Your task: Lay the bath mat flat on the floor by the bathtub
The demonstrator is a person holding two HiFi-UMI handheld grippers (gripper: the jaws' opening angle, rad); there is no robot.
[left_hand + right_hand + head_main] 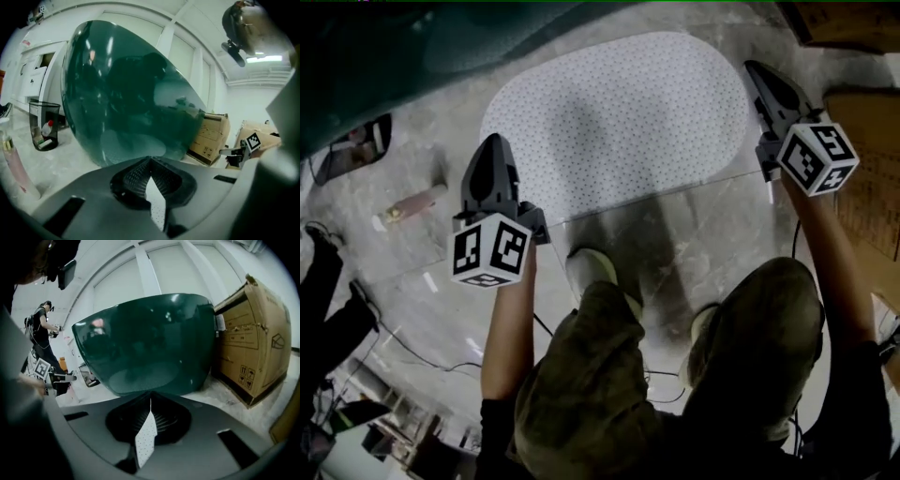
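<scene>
Fingers (133,176) of left gripper (494,141) and right gripper (751,67) pinch opposite ends of bath mat (619,112).

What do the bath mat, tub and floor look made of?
The bath mat: white, matte, fine dots; thin flexible sheet, maybe rubber or foam.
The tub: dark green, glossy, clear reflections; likely acrylic or enamel.
The floor: pale grey, veined, seams; stone or stone-look tile.

Olive trousers (600,375), black sleeves (499,441), pale shoes (591,267); dark left tongs (493,141) and right tongs (752,67) carry white cubes (490,250) (black square markers).
</scene>
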